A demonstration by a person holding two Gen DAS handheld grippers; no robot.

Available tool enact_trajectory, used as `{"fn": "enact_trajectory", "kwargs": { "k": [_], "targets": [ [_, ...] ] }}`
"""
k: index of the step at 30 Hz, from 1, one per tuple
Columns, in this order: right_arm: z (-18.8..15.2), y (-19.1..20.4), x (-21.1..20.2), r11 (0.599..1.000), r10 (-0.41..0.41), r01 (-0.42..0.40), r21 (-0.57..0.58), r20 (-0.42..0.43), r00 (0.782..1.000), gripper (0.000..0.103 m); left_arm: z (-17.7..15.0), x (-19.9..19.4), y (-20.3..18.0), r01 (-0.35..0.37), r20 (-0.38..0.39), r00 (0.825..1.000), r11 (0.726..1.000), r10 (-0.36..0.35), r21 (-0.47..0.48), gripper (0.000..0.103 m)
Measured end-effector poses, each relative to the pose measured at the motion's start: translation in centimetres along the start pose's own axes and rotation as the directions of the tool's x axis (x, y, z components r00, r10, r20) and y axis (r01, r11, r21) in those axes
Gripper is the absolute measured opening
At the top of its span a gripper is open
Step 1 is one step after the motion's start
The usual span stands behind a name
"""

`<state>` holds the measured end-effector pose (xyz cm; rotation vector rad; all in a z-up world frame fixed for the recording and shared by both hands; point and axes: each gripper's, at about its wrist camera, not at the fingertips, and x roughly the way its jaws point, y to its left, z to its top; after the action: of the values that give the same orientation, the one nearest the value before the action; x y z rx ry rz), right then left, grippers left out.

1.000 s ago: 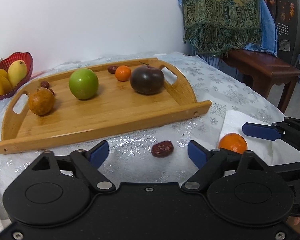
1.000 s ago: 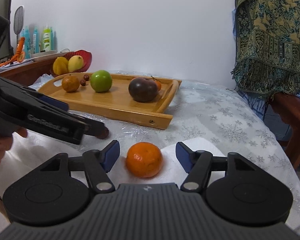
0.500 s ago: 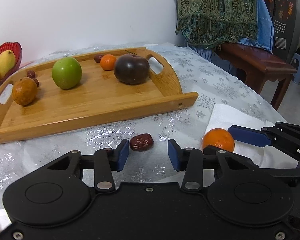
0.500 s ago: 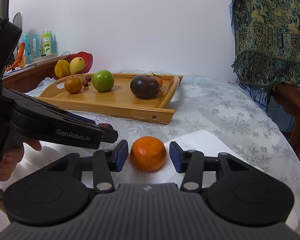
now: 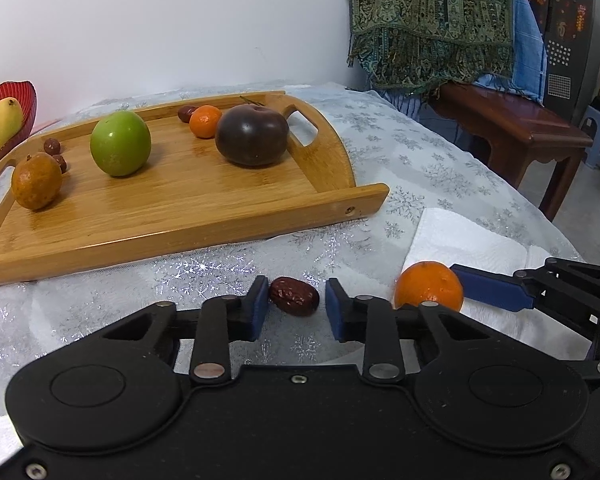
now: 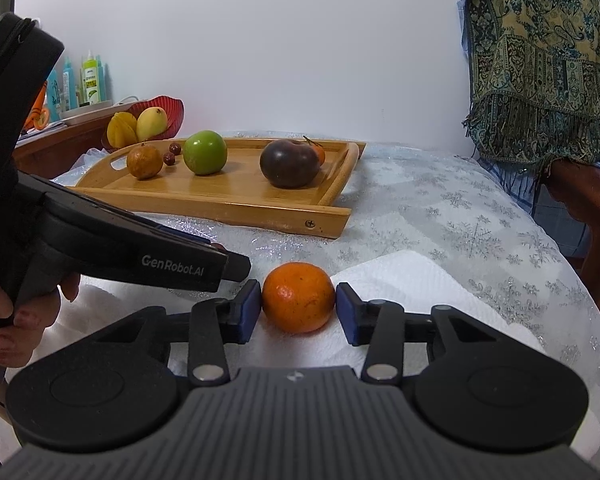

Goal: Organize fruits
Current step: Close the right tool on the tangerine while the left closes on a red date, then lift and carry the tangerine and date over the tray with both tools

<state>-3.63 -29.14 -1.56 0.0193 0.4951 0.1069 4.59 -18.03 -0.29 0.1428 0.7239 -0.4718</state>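
On the tabletop [image 5: 440, 168] near the tray [image 5: 172, 208], the left gripper's [image 5: 296, 306] jaws close around a date [image 5: 294, 301], not yet touching, while the right gripper's [image 6: 298, 308] close onto a tangerine [image 6: 298, 297], pads touching.

The left tongs [image 5: 297, 307] are closing around a dried red date [image 5: 294, 301] lying on the snowflake-patterned surface [image 5: 420, 160], a small gap showing at its right side. Just right, the right tongs [image 5: 440, 294] flank a mandarin [image 5: 428, 286] at a white towel's [image 5: 472, 240] edge, near a wooden tray [image 5: 180, 208] of fruit.
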Motion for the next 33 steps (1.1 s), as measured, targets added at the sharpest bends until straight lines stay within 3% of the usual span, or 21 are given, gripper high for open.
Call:
{"fn": "enact_trajectory", "kwargs": {
  "k": [20, 33],
  "targets": [
    [0.2, -0.3, 0.0, 0.999, -0.012, 0.012, 0.032, 0.005, 1.000, 0.044, -0.1, -1.0, -0.4, -0.038, 0.042, 0.998, 0.997, 0.035, 0.063, 0.026],
    [1.5, 0.7, 0.2, 0.998, -0.026, 0.022, 0.061, 0.063, 0.998, 0.044, 0.0, -2.0, 2.0, -0.081, 0.055, 0.995, 0.996, 0.079, 0.034, 0.026]
  ]
}}
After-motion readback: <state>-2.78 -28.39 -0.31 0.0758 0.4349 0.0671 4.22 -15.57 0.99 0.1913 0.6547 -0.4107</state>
